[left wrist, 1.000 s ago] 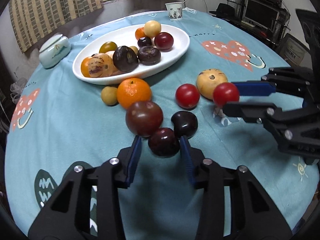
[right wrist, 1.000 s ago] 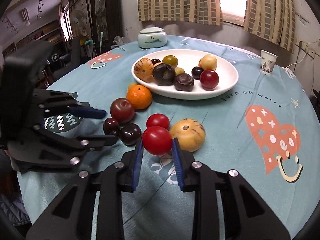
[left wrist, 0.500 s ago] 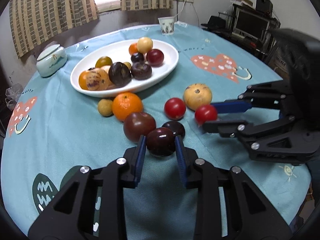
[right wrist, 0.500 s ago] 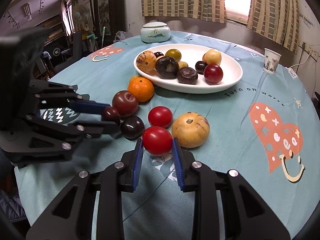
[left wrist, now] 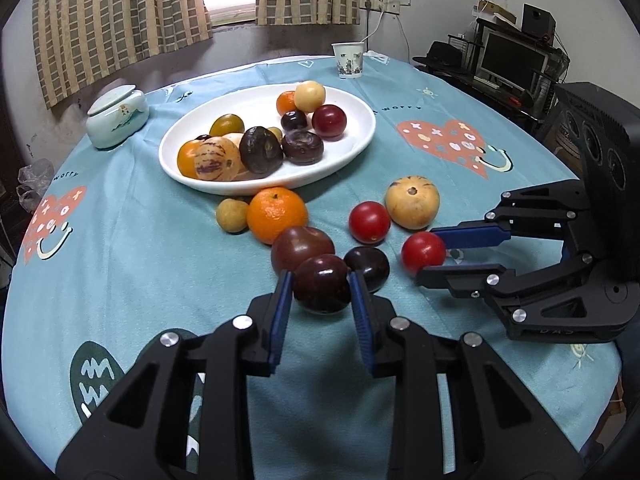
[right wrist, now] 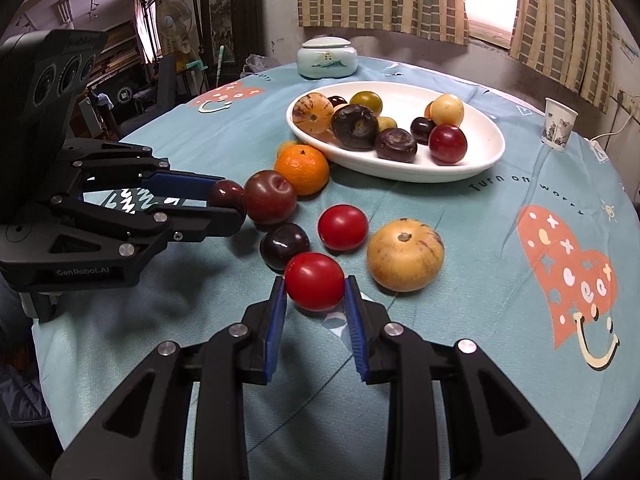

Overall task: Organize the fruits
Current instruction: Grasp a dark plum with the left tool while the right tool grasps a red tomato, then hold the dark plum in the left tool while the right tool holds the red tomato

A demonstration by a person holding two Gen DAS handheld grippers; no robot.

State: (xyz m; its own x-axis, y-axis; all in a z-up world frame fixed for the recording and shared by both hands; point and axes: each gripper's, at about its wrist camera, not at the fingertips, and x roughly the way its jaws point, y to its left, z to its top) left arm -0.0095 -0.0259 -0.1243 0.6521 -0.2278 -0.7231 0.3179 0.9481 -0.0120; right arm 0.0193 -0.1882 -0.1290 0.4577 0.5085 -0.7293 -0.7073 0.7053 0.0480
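teal tablecloth (left wrist: 120,264) | left gripper (left wrist: 320,292) grips dark plum (left wrist: 322,284) | brown plum (left wrist: 300,246) touching behind

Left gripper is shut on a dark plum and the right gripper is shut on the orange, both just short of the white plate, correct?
Not quite. The right gripper holds a red tomato, as its wrist view shows; the orange sits free beside the white plate. The left gripper does hold the dark plum.

The dark plum (left wrist: 322,283) and red tomato (right wrist: 315,286) looked smooth and glossy; the plate (left wrist: 352,152) was glazed white, the bench's cloth (left wrist: 140,248) matt.
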